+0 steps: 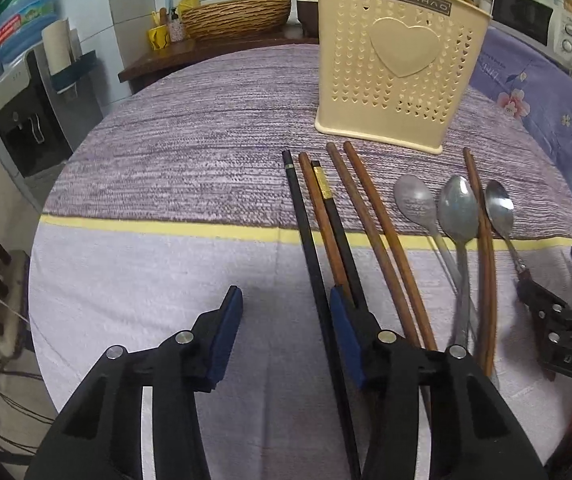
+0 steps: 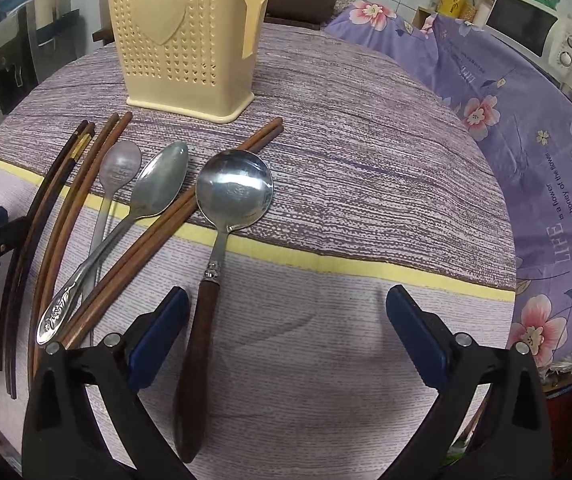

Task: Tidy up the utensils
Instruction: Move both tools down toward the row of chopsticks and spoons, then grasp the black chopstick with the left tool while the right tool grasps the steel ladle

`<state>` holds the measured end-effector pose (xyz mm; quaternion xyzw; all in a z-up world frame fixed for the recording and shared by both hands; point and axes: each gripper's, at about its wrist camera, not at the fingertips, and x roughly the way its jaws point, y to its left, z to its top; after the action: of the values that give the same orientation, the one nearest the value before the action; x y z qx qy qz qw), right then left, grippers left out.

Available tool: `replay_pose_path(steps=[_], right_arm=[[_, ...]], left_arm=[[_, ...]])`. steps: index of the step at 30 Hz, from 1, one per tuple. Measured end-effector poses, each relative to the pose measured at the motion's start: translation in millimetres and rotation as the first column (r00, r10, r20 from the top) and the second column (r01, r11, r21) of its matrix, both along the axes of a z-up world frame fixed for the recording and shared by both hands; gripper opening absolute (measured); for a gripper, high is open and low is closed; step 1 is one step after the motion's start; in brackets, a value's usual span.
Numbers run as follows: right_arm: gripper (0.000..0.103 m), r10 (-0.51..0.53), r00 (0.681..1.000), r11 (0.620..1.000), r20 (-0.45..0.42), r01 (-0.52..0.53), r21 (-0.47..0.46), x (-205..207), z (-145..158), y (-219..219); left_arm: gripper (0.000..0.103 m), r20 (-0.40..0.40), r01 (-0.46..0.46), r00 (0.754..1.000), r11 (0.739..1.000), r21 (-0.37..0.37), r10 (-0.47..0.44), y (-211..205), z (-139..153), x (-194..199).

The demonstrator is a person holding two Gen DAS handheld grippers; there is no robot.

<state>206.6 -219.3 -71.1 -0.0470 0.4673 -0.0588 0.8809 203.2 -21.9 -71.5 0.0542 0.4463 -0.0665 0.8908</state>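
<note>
A cream plastic utensil holder (image 1: pixel 398 72) with a heart stands upright at the back of the table; it also shows in the right wrist view (image 2: pixel 181 40). In front of it lie several black and brown chopsticks (image 1: pixel 326 240) and three spoons (image 1: pixel 458 216). My left gripper (image 1: pixel 286 312) is open, its right finger resting over the black chopsticks. My right gripper (image 2: pixel 286 320) is open and empty; a wooden-handled spoon (image 2: pixel 221 216) lies between its fingers near the left one. Two other spoons (image 2: pixel 153 188) and chopsticks (image 2: pixel 57 216) lie to its left.
A striped purple cloth (image 1: pixel 185 152) with a yellow band covers the table. A flowered purple fabric (image 2: pixel 526 128) lies on the right. A wicker basin (image 1: pixel 237 16), bottles and a microwave (image 1: pixel 526 16) stand behind. The table edge curves at the left.
</note>
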Motion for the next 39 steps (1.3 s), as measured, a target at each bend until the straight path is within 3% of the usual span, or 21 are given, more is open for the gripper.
replay_pose_path(steps=[7, 11, 15, 22, 25, 29, 39], right_arm=[[0.098, 0.025, 1.0, 0.998, 0.006, -0.025, 0.06, 12.4, 2.4, -8.8], [0.097, 0.034, 0.999, 0.998, -0.011, -0.034, 0.053, 26.2, 1.2, -4.9], [0.087, 0.043, 0.999, 0.993, -0.026, -0.04, 0.107, 38.2, -1.4, -0.8], [0.077, 0.037, 0.999, 0.987, -0.022, -0.034, 0.156, 58.8, -0.5, 2.8], [0.068, 0.037, 0.999, 0.987, -0.018, -0.034, 0.157, 62.8, 1.4, 2.2], [0.048, 0.044, 0.999, 0.987, -0.01, -0.042, 0.158, 62.4, 3.5, -0.7], [0.048, 0.06, 0.998, 0.985, 0.004, -0.06, 0.164, 57.6, 4.9, -1.8]], left_arm=[[0.045, -0.032, -0.013, 0.999, 1.0, 0.002, 0.013, 7.4, 2.9, 41.9], [0.04, -0.044, -0.009, 0.999, 1.0, 0.01, 0.009, 3.2, 4.5, 58.3], [0.027, -0.048, -0.002, 0.999, 1.0, 0.015, 0.003, -3.8, 5.4, 64.2], [0.016, -0.048, 0.004, 0.999, 0.999, 0.031, -0.002, -11.2, 5.2, 70.9], [0.014, -0.05, 0.003, 0.999, 0.999, 0.035, -0.002, -11.4, 4.8, 72.2], [0.01, -0.052, -0.001, 0.999, 0.999, 0.039, 0.003, -13.9, 4.8, 74.7], [0.009, -0.045, -0.007, 0.999, 0.998, 0.057, 0.01, -15.7, 3.8, 76.1]])
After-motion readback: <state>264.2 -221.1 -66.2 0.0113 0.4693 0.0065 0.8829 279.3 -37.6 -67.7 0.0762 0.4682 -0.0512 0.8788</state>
